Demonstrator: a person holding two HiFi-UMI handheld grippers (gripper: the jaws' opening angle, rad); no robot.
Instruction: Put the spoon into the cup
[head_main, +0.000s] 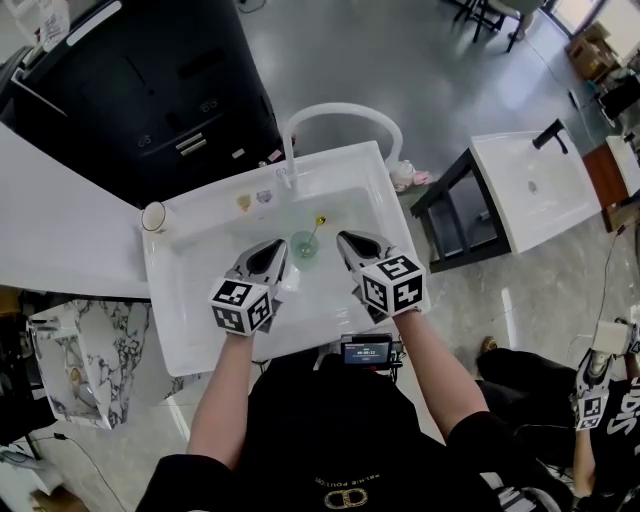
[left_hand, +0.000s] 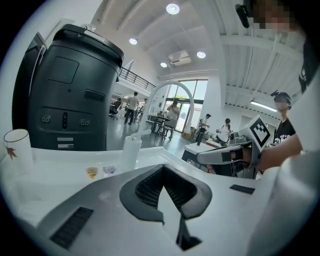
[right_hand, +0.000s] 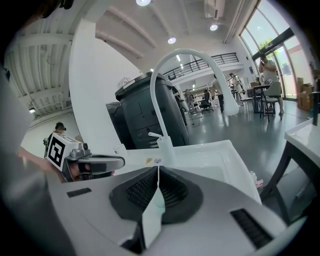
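A small green cup (head_main: 304, 244) stands in the white sink (head_main: 200, 290), and a spoon (head_main: 317, 225) with a yellow end leans out of it toward the faucet. My left gripper (head_main: 279, 246) is just left of the cup, apart from it. Its jaws are shut with nothing between them (left_hand: 163, 167). My right gripper (head_main: 343, 238) sits just right of the cup and spoon, also shut on nothing (right_hand: 158, 168). Neither gripper view shows the cup or spoon.
A white arched faucet (head_main: 340, 115) rises at the sink's far edge. A paper cup (head_main: 153, 216) stands on the sink's left rim. A large black machine (head_main: 150, 90) stands beyond. A white side table (head_main: 530, 185) is at the right. Another person (head_main: 600, 400) stands at the lower right.
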